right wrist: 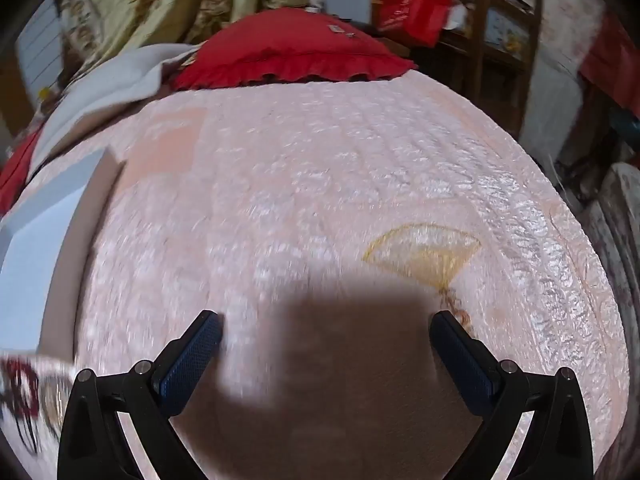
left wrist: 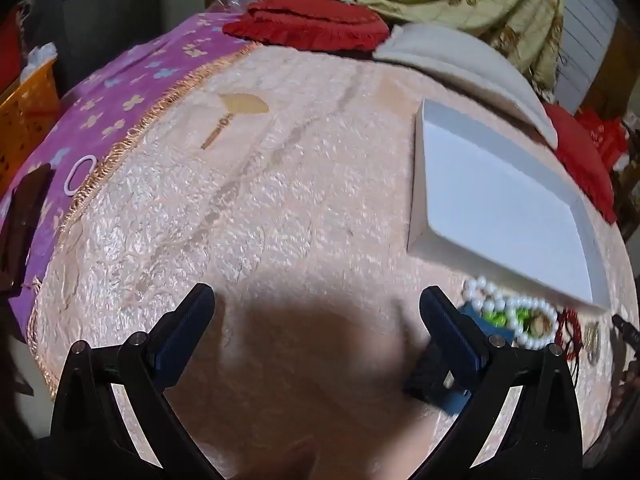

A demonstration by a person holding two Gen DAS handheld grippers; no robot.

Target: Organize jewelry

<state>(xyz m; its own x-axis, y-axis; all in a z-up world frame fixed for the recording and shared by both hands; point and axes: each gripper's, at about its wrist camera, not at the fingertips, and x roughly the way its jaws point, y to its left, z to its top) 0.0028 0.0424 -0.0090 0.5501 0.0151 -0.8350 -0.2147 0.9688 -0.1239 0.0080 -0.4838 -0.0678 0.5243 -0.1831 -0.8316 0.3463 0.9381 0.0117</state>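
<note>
A shallow white box [left wrist: 496, 204] lies open on the pink bedspread [left wrist: 280, 184], right of centre in the left wrist view. Just in front of it sits a heap of jewelry: a white pearl necklace [left wrist: 516, 312] with green beads [left wrist: 494, 317], a dark red string piece [left wrist: 570, 328] and a small metal piece [left wrist: 592, 340]. My left gripper [left wrist: 316, 308] hangs open over bare bedspread, its right finger beside the pearls. My right gripper [right wrist: 326, 334] is open too, nothing between its fingers. In its view the white box [right wrist: 28, 232] shows at the left edge, blurred dark red jewelry [right wrist: 20, 396] at lower left.
A blue flat object [left wrist: 480, 320] lies under the pearls. A white hair ring [left wrist: 80, 172] rests on the purple cloth [left wrist: 120, 96]. Red pillows [left wrist: 308, 22] [right wrist: 292, 52] and a cream blanket [left wrist: 460, 56] line the far side. An orange basket [left wrist: 28, 108] stands at the left.
</note>
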